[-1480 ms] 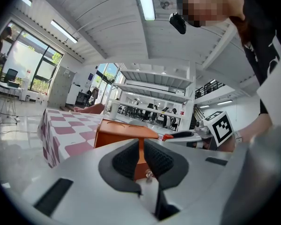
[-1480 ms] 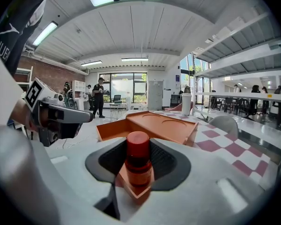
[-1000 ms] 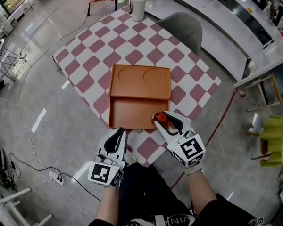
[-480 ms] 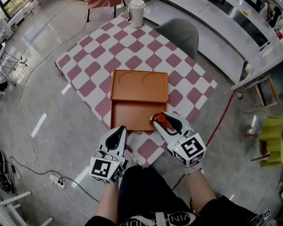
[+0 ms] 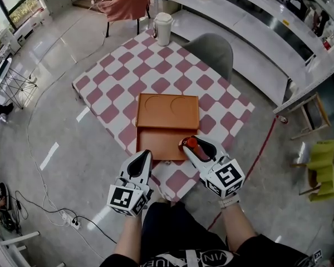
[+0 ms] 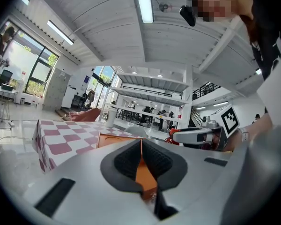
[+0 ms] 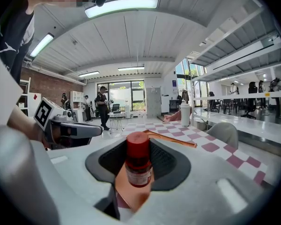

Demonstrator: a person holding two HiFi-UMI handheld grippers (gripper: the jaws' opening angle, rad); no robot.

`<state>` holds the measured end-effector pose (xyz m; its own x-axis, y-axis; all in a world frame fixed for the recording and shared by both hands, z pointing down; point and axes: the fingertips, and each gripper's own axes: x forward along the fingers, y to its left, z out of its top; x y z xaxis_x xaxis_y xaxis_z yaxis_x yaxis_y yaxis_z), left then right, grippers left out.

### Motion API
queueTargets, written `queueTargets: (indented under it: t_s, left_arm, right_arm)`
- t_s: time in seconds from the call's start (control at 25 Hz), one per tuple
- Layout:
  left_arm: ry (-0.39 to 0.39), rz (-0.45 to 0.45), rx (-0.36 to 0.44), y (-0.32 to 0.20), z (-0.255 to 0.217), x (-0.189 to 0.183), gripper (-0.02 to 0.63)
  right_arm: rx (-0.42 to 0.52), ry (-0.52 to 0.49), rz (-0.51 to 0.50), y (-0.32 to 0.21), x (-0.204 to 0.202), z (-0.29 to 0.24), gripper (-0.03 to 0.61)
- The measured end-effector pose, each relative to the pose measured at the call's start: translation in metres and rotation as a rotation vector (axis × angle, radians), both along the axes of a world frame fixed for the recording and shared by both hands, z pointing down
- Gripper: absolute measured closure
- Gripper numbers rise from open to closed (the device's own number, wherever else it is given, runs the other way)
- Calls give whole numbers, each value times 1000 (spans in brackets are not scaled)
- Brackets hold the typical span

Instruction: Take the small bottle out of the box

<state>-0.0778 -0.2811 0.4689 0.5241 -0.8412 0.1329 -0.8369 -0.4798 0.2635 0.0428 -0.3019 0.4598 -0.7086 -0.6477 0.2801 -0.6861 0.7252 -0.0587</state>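
The orange box (image 5: 158,142) lies open on the checkered table (image 5: 128,77), its lid folded back flat. My right gripper (image 5: 192,146) is at the box's near right corner, shut on the small bottle (image 5: 190,143). The bottle has a red cap and stands upright between the pads in the right gripper view (image 7: 138,159). My left gripper (image 5: 142,156) hovers at the box's near left edge. Its pads meet with nothing between them in the left gripper view (image 6: 141,161). That view also shows the right gripper (image 6: 196,136) to the side.
A white lidded cup (image 5: 163,28) stands at the table's far corner. A grey chair (image 5: 209,49) is tucked in on the far right side. A chair draped in pink cloth (image 5: 128,1) and a yellow-green stool (image 5: 327,168) stand on the floor.
The head view has drifted, so the table sits a little higher and to the right. The right gripper still holds the bottle at the same corner. The left gripper has barely moved.
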Motion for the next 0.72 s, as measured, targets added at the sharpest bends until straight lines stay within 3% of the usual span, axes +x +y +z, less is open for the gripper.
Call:
queueTargets:
  t_s: [0.72]
  left_arm:
    - [9,-3,32,-18,-44,-8,597]
  right_arm:
    - [47,-23,6,-3,-2,-42,433]
